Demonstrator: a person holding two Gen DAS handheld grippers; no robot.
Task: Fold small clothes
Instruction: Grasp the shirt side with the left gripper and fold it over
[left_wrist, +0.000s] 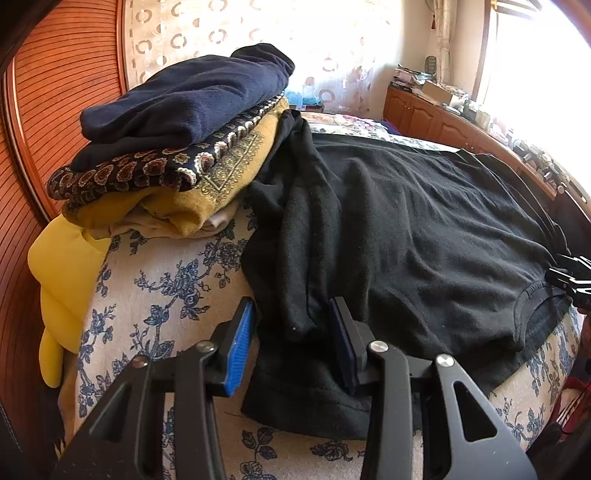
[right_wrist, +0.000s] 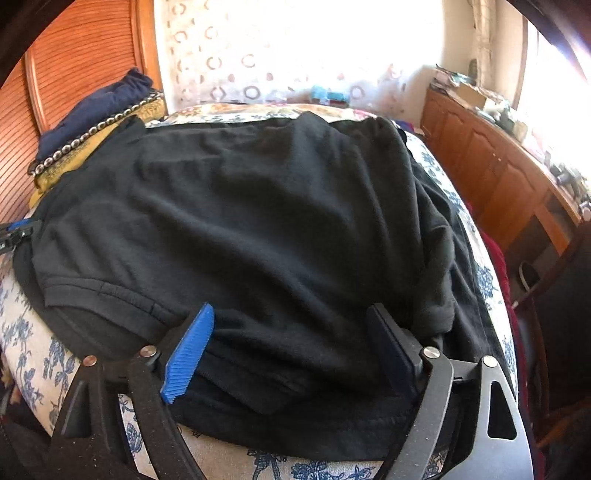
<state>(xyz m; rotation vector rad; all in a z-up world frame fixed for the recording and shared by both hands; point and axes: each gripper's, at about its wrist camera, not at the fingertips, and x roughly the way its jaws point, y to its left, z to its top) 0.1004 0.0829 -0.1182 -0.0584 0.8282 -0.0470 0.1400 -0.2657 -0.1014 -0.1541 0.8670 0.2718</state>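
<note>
garment: black top (right_wrist: 258, 221), spread flat on floral bedcover (left_wrist: 159, 295), beside stack of folded clothes (left_wrist: 177, 147).
L gripper (left_wrist: 295, 332): jaws part-spread, astride a bunched fold at near-left edge; pads not seen pressing, no pinch yet.
R gripper (right_wrist: 288, 347): jaws wide apart over near hem, nothing held.
handling (est.): soft, limp knit, light; sags if lifted, likely drags.
grip pts: pinch edge/hem through both layers, near corners; avoid mid-panel.
</note>
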